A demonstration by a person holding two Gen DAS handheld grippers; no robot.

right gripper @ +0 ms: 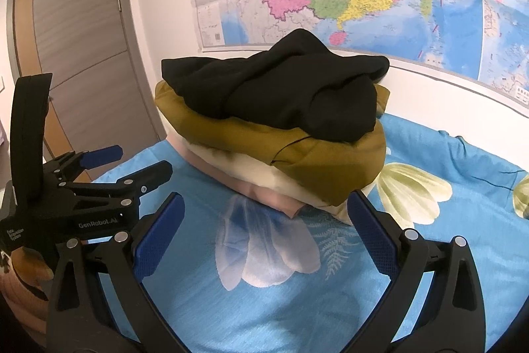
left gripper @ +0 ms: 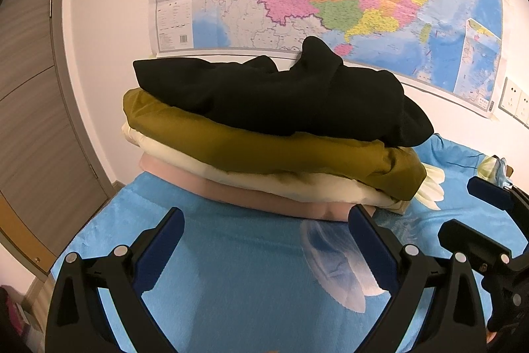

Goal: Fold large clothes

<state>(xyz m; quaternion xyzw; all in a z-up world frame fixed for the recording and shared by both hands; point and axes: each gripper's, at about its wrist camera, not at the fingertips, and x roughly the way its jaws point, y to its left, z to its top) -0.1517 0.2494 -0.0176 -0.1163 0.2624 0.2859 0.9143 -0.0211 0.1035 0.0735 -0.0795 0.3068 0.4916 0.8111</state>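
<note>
Both grippers [left gripper: 264,220] [right gripper: 264,207] level, jaws spread, facing clothes stack [left gripper: 271,128].

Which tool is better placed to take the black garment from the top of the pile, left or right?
Probably right. Both tools are open and empty, but the right tool faces the black garment squarely, centred between its fingers; from the left tool the pile sits slightly to the right.

A bed [left gripper: 231,253] under a blue flower-printed cover bears a stack of folded clothes [left gripper: 271,134], the pink garment [left gripper: 264,194] at the bottom lying directly on it.
</note>
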